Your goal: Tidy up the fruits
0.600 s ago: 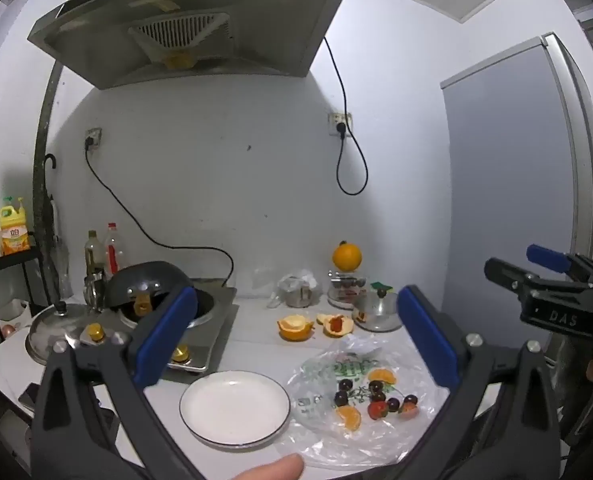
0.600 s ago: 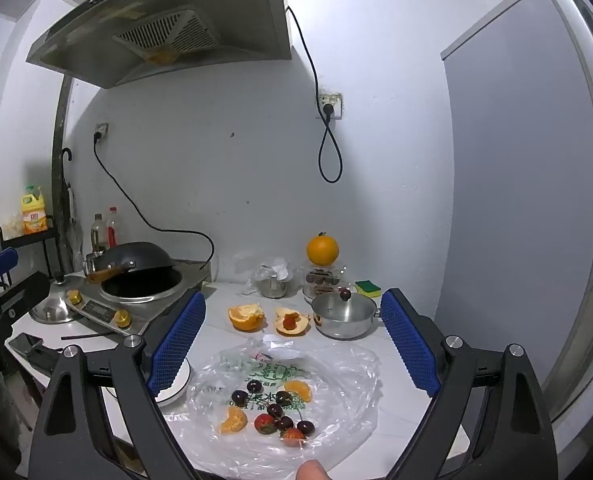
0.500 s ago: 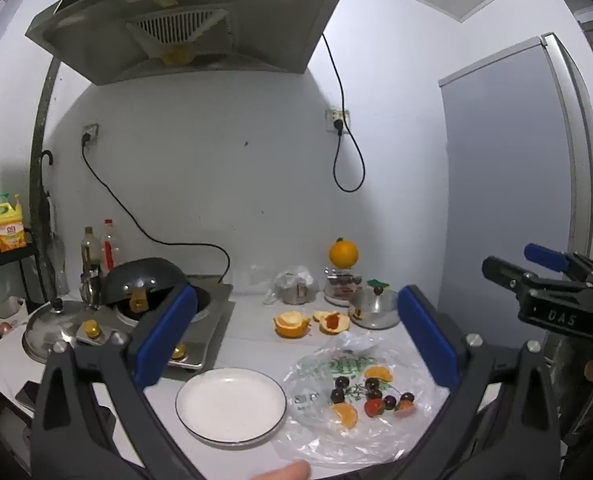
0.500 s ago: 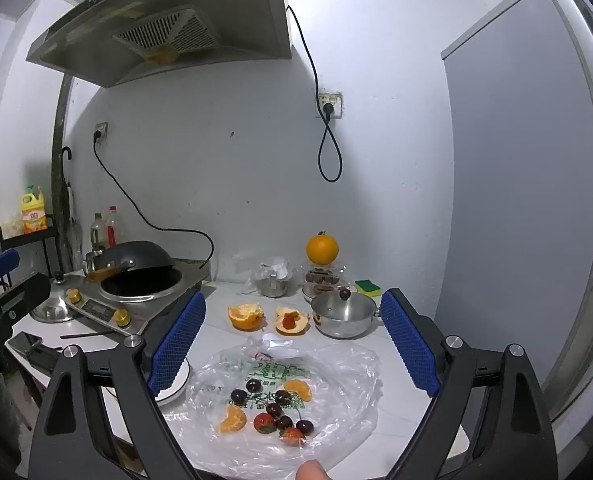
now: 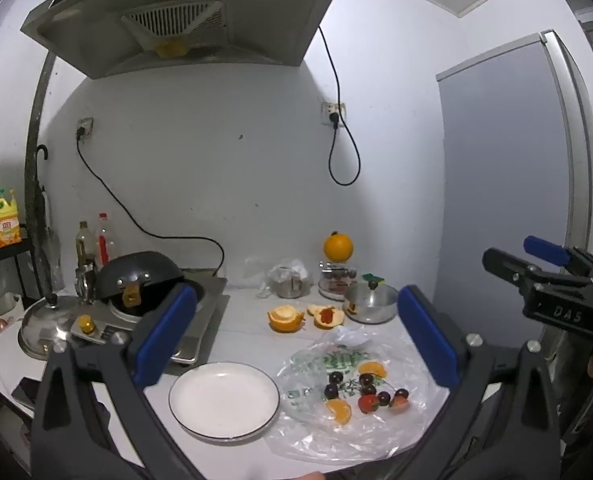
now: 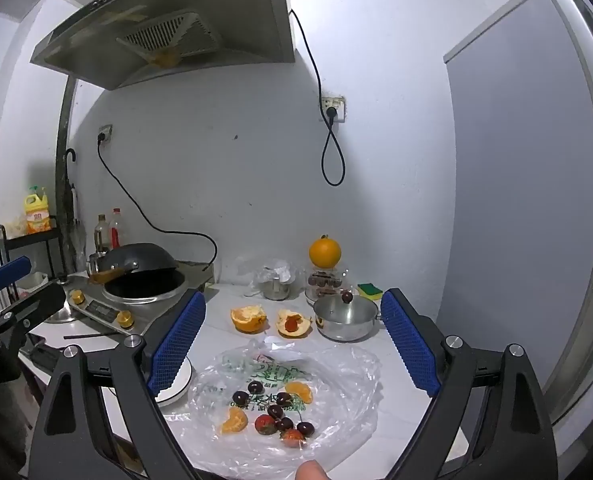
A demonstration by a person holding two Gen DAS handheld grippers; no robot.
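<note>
A clear plastic bag (image 5: 348, 424) (image 6: 336, 368) lies flat on the white counter, with orange segments (image 5: 339, 410) (image 6: 234, 420), dark cherries (image 5: 330, 391) (image 6: 275, 411) and strawberries (image 5: 367, 403) (image 6: 265, 424) on it. An empty white plate (image 5: 223, 399) sits left of the bag; its rim (image 6: 172, 390) peeks out behind a finger in the right wrist view. My left gripper (image 5: 294, 334) is open, held above and short of the plate and bag. My right gripper (image 6: 294, 340) is open over the near side of the bag. Nothing is between either pair of fingers.
Behind the bag lie orange peel halves (image 5: 285, 319) (image 6: 249, 319), a small steel pot (image 5: 370, 307) (image 6: 345, 319), a whole orange (image 5: 338, 246) (image 6: 325, 253) on a jar, and a green sponge (image 6: 369, 289). A wok on a cooktop (image 5: 144, 280) (image 6: 140, 268) fills the left. The right gripper's body (image 5: 552, 280) shows at the left view's right edge.
The left wrist view has dipped and drifted slightly, so the plate and bag sit a little higher and more to the left. The right wrist view is almost the same. Both grippers stay open.
</note>
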